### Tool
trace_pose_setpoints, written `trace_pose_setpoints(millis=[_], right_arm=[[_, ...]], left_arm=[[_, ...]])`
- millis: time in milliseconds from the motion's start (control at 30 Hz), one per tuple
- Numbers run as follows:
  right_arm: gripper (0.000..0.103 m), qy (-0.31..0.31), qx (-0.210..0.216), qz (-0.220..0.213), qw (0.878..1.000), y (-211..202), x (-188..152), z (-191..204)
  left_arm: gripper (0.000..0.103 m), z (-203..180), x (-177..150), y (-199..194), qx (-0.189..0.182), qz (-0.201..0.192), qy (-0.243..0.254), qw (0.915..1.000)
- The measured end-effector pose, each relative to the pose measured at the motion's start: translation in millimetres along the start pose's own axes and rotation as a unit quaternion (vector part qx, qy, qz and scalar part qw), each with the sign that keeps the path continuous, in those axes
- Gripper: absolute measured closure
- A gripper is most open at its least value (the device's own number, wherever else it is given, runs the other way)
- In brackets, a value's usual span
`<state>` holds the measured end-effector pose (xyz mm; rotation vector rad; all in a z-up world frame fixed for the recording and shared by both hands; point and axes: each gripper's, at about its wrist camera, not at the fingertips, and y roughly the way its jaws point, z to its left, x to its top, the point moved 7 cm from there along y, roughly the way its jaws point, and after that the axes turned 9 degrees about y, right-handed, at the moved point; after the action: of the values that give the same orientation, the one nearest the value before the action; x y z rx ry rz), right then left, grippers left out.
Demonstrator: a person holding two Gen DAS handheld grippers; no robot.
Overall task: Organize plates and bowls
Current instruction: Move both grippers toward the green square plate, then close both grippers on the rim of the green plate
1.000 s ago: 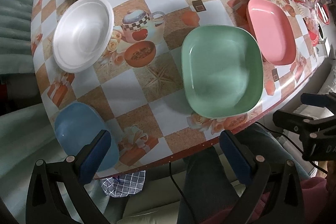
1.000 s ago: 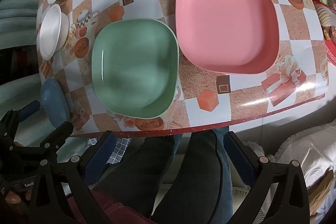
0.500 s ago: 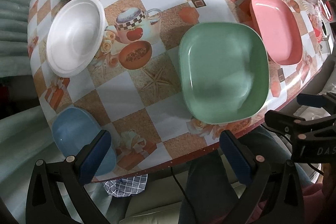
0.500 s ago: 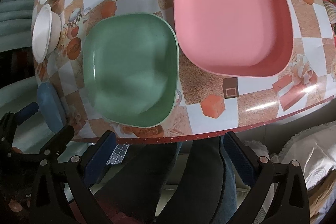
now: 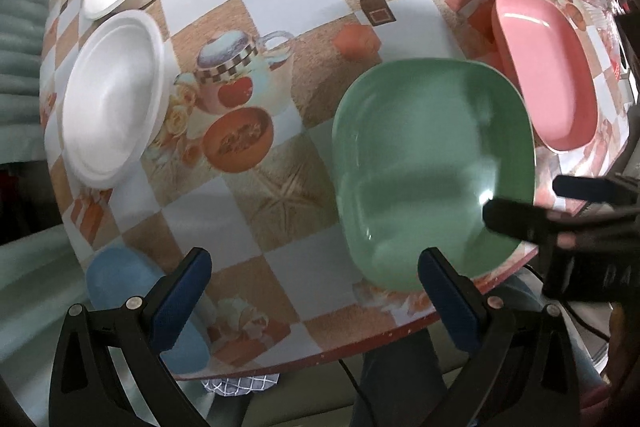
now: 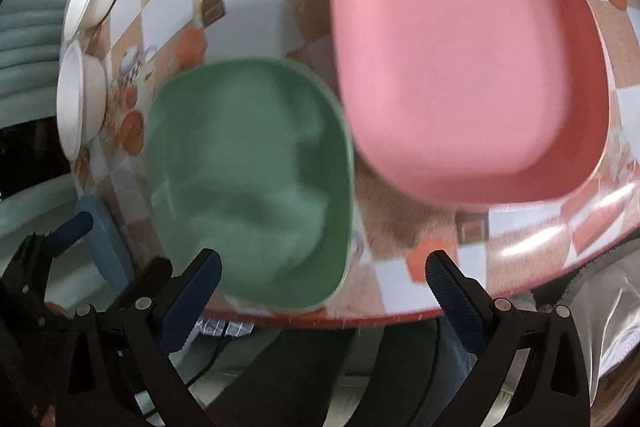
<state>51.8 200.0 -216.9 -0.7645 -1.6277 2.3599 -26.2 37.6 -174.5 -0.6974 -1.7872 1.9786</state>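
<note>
Three square plates along the near desk [image 5: 312,27] edge: green plate [image 5: 432,167] central, pink plate [image 6: 460,59] just right of it, blue plate [image 5: 132,291] at the near left corner, overhanging. Two white bowls [image 5: 116,99] farther left, apart, unstacked. Left gripper [image 5: 316,291] spread wide, empty, low over the near edge; right gripper [image 6: 320,287] likewise open, holding nothing, nearest the green plate's rim. Risks: smooth shallow rims slipping from a pinch; blue plate nudged off the corner; green plate shoved against pink.
</note>
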Motion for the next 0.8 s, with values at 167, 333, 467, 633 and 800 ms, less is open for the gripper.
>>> trace_pose_setpoints(millis=[167, 333, 467, 633, 800], right_arm=[[0.0, 0.022, -0.017, -0.034, 0.999, -13, 34, -17], [0.0, 0.03, -0.032, -0.06, 0.997, -29, 54, -32], [0.0, 0.008, -0.041, -0.049, 0.998, -22, 32, -27], [0.0, 0.011, -0.082, -0.052, 0.995, -2, 10, -27], [0.0, 0.017, -0.117, -0.062, 0.991, 1, 10, -40]], left_arm=[[0.0, -4, 17, 8, -0.011, 0.004, -0.008, 0.9999], [0.0, -2, 30, 15, -0.021, 0.0, -0.027, 0.9994], [0.0, -3, 41, 23, -0.023, -0.001, -0.033, 0.9992], [0.0, -7, 46, 30, -0.014, -0.007, -0.029, 0.9994], [0.0, -28, 54, 65, -0.024, 0.009, -0.024, 0.9994]])
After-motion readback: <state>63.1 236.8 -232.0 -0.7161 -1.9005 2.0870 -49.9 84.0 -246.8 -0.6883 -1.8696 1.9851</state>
